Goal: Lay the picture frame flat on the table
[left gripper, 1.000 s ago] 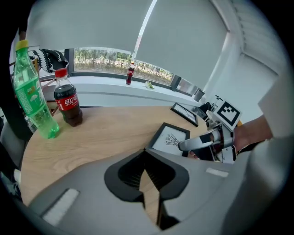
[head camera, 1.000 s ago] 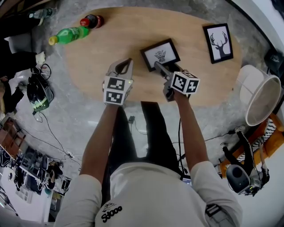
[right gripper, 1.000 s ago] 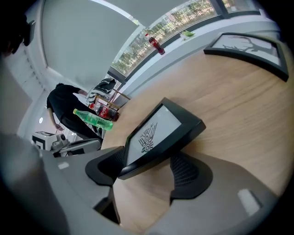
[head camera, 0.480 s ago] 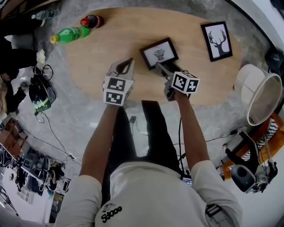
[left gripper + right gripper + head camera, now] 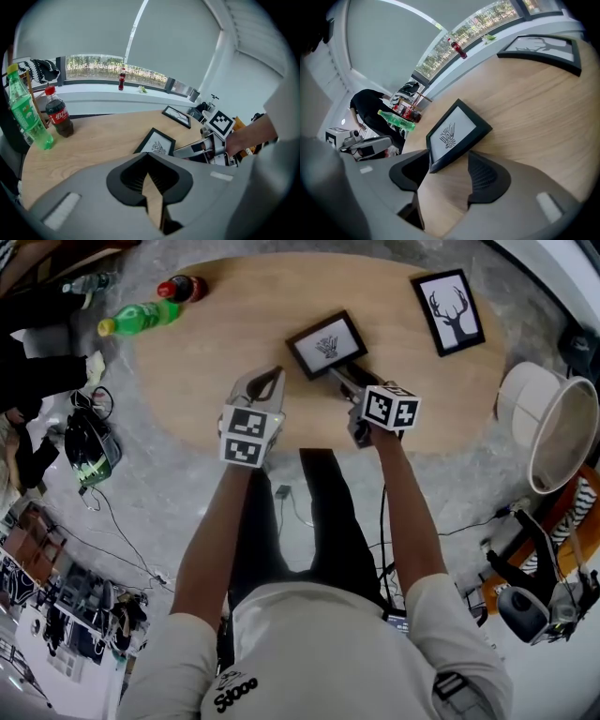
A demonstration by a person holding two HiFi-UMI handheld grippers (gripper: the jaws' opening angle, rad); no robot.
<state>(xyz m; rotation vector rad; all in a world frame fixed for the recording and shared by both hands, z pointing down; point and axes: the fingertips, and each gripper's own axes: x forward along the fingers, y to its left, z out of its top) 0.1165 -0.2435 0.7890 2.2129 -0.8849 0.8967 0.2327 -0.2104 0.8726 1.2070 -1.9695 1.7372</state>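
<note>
Head view: small black-framed picture (image 5: pixel 326 344) lies flat on oval wooden tabletop (image 5: pixel 216 343), task seemingly done; right gripper (image 5: pixel 339 377) at its five o'clock, fingers wide but just narrowing, straddles a corner without gripping; left gripper (image 5: pixel 267 374) idle, fingers together.

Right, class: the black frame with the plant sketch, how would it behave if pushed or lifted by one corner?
The picture frame looks rigid, with straight black edges, so it would probably move as one piece. Thin and flat, it should slide on the smooth wooden table rather than roll. Lifted by a corner it may pivot and swing.
</note>
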